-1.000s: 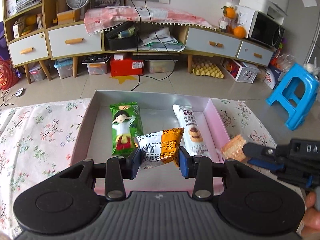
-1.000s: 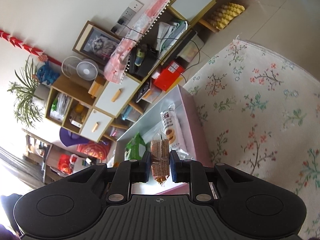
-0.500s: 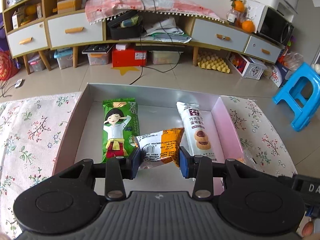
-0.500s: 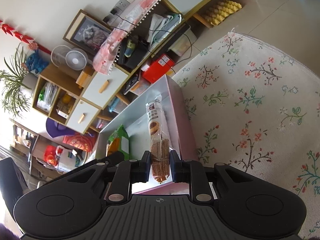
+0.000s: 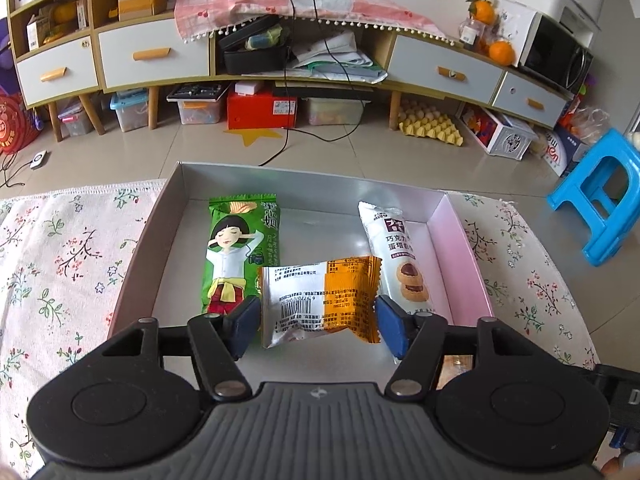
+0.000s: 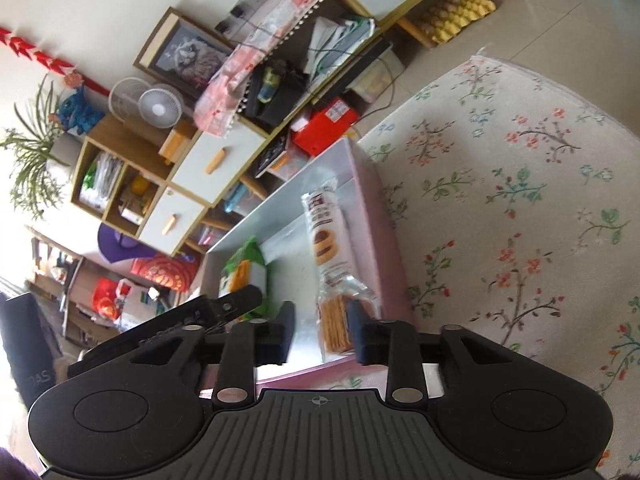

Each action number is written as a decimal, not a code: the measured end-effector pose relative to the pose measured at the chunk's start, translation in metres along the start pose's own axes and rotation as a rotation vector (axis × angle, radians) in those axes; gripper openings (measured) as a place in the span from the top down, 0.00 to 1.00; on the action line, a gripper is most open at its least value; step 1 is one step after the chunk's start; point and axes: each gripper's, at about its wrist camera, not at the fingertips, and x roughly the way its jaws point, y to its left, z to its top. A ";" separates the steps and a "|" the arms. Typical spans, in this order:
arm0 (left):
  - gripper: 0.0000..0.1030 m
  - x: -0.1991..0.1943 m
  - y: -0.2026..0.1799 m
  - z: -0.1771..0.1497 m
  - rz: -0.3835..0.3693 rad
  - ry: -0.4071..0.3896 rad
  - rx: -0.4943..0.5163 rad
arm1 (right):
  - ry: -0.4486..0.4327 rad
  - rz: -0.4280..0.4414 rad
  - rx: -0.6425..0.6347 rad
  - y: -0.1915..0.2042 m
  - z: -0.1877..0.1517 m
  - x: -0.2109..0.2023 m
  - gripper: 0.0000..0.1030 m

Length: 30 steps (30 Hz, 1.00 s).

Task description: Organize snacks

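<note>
While our left gripper [image 5: 318,322] hangs over the near end of the shallow box [image 5: 460,240], its jaws are opening, with the white-and-orange snack packet [image 5: 320,300] loose between the pads. Our right gripper [image 6: 322,334] is opening too, the clear pack of crackers [image 6: 334,322] between its jaws by the box's pink wall. A green packet [image 5: 240,256] and a white cookie packet [image 5: 394,256] lie inside.

"巧克力" on white snack packet [image 5: 396,256]
</note>
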 end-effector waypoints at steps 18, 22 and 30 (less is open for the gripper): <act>0.12 -0.017 0.005 -0.005 0.017 0.003 -0.007 | 0.001 -0.010 -0.062 0.012 0.003 -0.016 0.32; 0.06 -0.030 0.007 -0.010 0.015 -0.006 -0.007 | -0.004 0.007 -0.091 0.021 0.004 -0.029 0.21; 0.01 -0.054 0.014 -0.023 0.020 -0.015 -0.007 | 0.011 -0.017 -0.169 0.037 -0.007 -0.048 0.16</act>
